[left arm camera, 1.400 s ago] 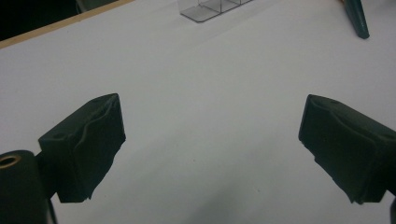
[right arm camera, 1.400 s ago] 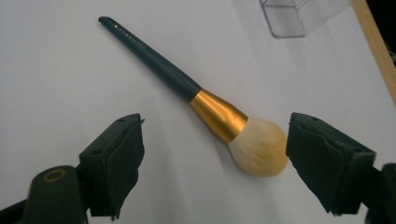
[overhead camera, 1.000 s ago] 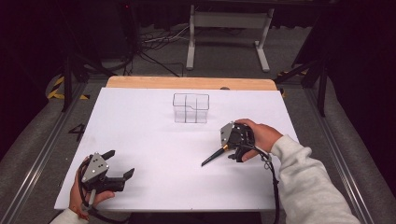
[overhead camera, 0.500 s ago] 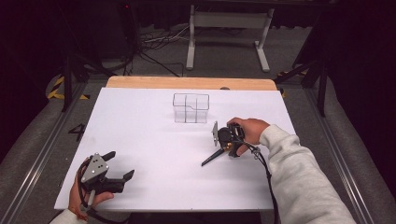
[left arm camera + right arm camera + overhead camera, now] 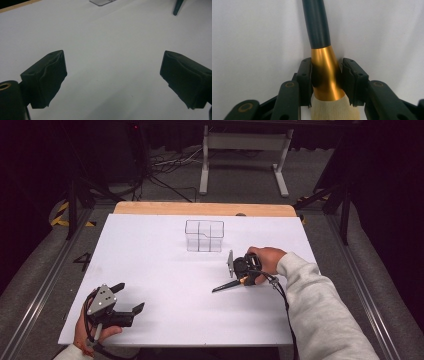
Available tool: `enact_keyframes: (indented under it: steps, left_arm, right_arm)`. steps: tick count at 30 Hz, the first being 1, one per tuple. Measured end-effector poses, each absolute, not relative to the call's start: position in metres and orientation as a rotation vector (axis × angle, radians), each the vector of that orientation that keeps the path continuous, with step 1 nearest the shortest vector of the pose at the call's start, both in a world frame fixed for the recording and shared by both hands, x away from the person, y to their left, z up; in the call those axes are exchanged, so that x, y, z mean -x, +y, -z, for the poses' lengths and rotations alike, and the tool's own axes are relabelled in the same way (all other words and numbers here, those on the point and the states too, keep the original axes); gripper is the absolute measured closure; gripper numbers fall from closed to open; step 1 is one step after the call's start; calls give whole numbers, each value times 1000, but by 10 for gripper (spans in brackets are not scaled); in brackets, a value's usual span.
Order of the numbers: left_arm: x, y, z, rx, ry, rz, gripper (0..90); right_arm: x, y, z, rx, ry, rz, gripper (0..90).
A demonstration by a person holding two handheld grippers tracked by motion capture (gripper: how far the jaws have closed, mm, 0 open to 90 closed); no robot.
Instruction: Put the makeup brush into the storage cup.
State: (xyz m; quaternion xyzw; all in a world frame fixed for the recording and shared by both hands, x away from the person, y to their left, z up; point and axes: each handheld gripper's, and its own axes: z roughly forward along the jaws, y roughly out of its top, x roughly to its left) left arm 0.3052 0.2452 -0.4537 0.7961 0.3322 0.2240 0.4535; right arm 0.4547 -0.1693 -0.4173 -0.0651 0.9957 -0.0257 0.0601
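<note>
A makeup brush (image 5: 226, 286) with a black handle, gold ferrule (image 5: 325, 71) and cream bristles (image 5: 332, 111) lies on the white table (image 5: 150, 255), right of centre. My right gripper (image 5: 244, 279) has just been closing and is now shut on the ferrule, with a pad pressed against each side of it (image 5: 325, 80). The handle (image 5: 317, 27) points away from the jaws. My left gripper (image 5: 128, 297) rests at the near left, open with nothing between its fingers (image 5: 112, 77). The handle tip (image 5: 177, 7) shows far off in the left gripper view.
A clear plastic box with compartments (image 5: 204, 236) stands at the far middle of the table, and its corner (image 5: 101, 2) shows in the left gripper view. A wooden strip (image 5: 200, 208) runs along the far edge. Metal rails flank the table.
The right hand moved left and down onto the brush, and its jaws closed on the ferrule. The left hand stayed in place.
</note>
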Motion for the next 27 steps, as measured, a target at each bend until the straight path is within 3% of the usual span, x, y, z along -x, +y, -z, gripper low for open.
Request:
enact_keyframes:
  steps: [10,27]
  left_arm:
    - [-305,244,453,-1969,817,-551,76]
    - [-302,231,453,-2023,774,-608,76]
  right_arm:
    - [-449,-177,406,66,2961,-115,633]
    - [-431,-188,381,-453,2867,-555,637]
